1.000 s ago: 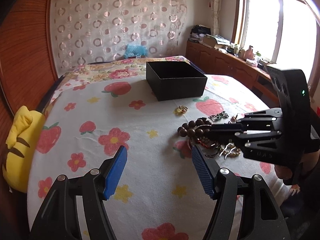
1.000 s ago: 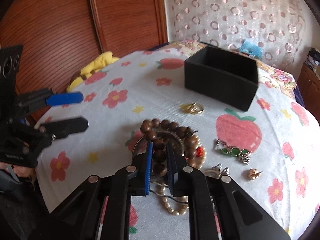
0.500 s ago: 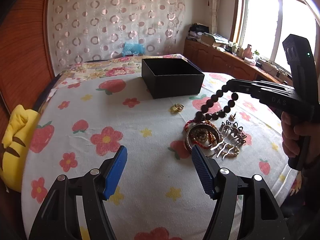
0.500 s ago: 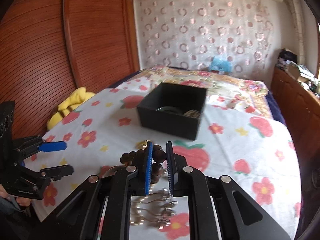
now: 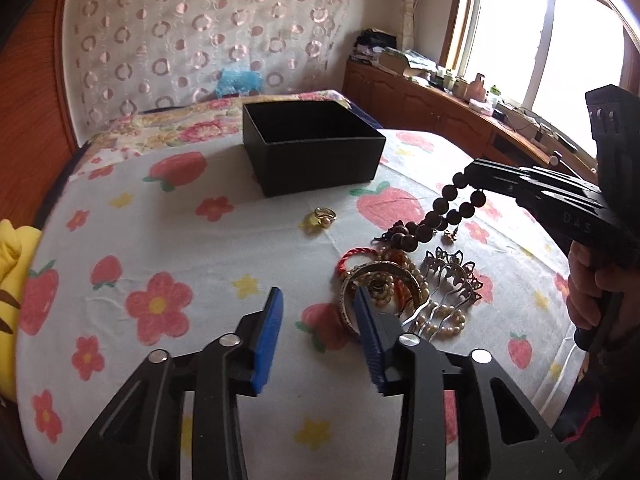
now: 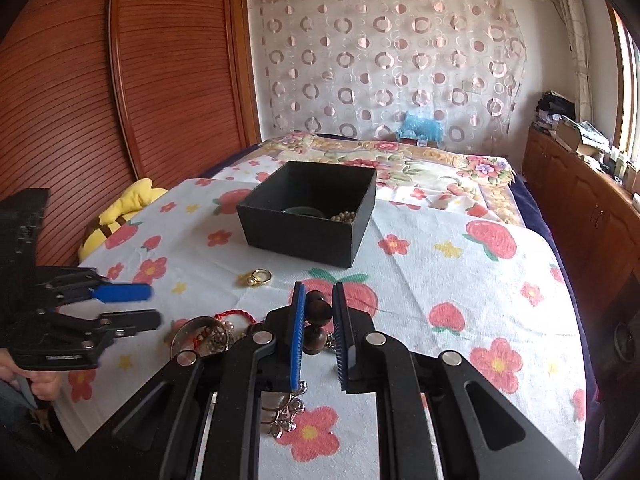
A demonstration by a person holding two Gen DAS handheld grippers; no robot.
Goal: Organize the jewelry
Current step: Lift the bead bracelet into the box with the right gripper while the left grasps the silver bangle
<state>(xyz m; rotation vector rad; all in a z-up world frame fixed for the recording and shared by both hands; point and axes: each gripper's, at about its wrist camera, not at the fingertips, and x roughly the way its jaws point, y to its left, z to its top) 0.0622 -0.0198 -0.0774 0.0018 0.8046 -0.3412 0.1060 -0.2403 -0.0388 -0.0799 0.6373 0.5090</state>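
— What's in your claws?

— My right gripper [image 6: 318,316] pinches the wooden bead bracelet [image 5: 436,218], lifted above the bed's near edge; my left gripper [image 5: 318,320] hangs open, empty.

— Progress?

— Box [image 6: 308,216] holds some pieces; pile [image 5: 400,288] and ring [image 5: 324,216] remain.

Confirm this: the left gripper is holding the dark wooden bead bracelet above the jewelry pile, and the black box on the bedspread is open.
Wrong on one point: the right gripper holds the dark wooden bead bracelet, not the left. The left wrist view shows the beads hanging from it above the jewelry pile, while the left gripper is open and holds nothing. The black box on the bedspread is indeed open.
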